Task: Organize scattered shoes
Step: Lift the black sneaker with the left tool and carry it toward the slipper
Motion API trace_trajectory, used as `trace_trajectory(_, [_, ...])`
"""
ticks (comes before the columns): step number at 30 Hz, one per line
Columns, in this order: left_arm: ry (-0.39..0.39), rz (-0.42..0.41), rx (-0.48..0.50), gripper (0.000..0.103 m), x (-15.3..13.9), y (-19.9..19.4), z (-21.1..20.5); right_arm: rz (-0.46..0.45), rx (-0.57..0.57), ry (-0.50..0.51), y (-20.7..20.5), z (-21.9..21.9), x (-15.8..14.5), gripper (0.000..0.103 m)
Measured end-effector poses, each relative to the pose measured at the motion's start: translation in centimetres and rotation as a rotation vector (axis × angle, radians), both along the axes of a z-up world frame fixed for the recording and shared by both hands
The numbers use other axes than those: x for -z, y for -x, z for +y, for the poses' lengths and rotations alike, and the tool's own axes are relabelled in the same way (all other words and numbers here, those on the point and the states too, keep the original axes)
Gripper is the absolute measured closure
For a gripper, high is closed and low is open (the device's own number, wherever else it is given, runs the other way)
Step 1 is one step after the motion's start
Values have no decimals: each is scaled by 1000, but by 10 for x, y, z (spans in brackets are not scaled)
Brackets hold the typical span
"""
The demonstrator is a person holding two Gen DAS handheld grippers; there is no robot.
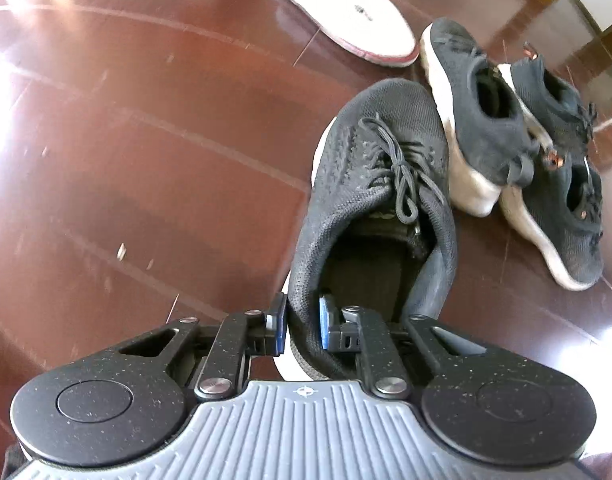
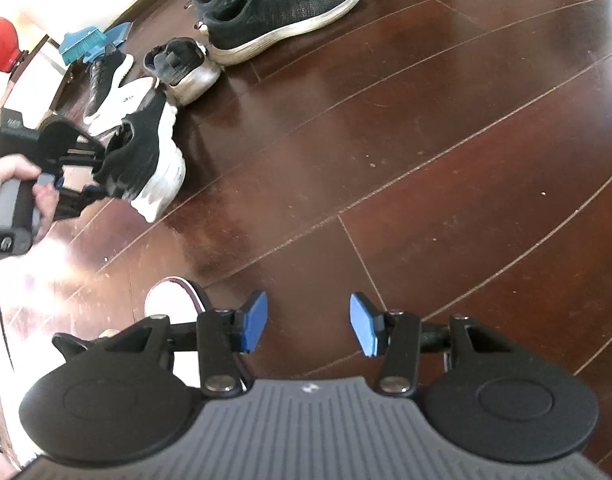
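Over a dark wooden plank floor (image 1: 146, 140), the left gripper (image 1: 302, 322) clamps its blue-padded fingers (image 1: 280, 320) on the heel collar of a black knit sneaker (image 1: 381, 184) with a white sole, one pad outside the collar and one inside the opening. The sneaker's toe points away from the gripper, its laces loose over the tongue. Just beyond its toe, two smaller black sneakers (image 1: 517, 136) with white soles lie against each other, and a white slipper (image 1: 337, 8) rests farther off near the top edge of the left wrist view. From the right wrist view, the right gripper (image 2: 309, 328) hangs above bare floorboards with its fingers spread apart and nothing between them. A hand (image 2: 14, 188) grips the left gripper's handle at the left edge. Farther back, a pair of black low-top sneakers (image 2: 282, 12) sits side by side, with a blue brush (image 2: 84, 44) near the wall.
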State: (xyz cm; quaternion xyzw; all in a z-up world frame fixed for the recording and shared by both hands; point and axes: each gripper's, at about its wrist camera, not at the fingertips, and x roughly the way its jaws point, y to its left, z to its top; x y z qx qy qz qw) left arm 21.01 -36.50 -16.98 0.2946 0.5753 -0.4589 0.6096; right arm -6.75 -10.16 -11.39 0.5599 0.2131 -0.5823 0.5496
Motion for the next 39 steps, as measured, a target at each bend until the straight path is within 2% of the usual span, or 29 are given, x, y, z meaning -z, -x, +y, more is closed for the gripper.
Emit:
trace_trajectory(7, [-30, 39, -8, 84, -12, 11, 55, -9, -28, -21, 16, 27, -3, 53])
trace_trajectory(12, [-52, 102, -33, 84, -16, 37, 94, -6, -32, -26, 34, 44, -9, 53])
trace_trajectory(16, [-65, 108, -13, 84, -16, 62, 131, -4, -12, -34, 57, 61, -14, 53])
trace_trajectory(22, [-81, 90, 53, 85, -16, 106, 182, 0, 20, -52, 84, 83, -18, 53])
trace_trajectory(27, [-120, 69, 153, 84, -16, 149, 234, 10, 59, -86, 110, 107, -19, 53])
trace_trajectory(30, [-167, 84, 186, 84, -15, 168, 263, 16, 71, -101, 122, 119, -21, 53])
trace_trajectory(39, [-227, 103, 270, 84, -22, 216, 323, 17, 80, -133, 149, 146, -25, 53])
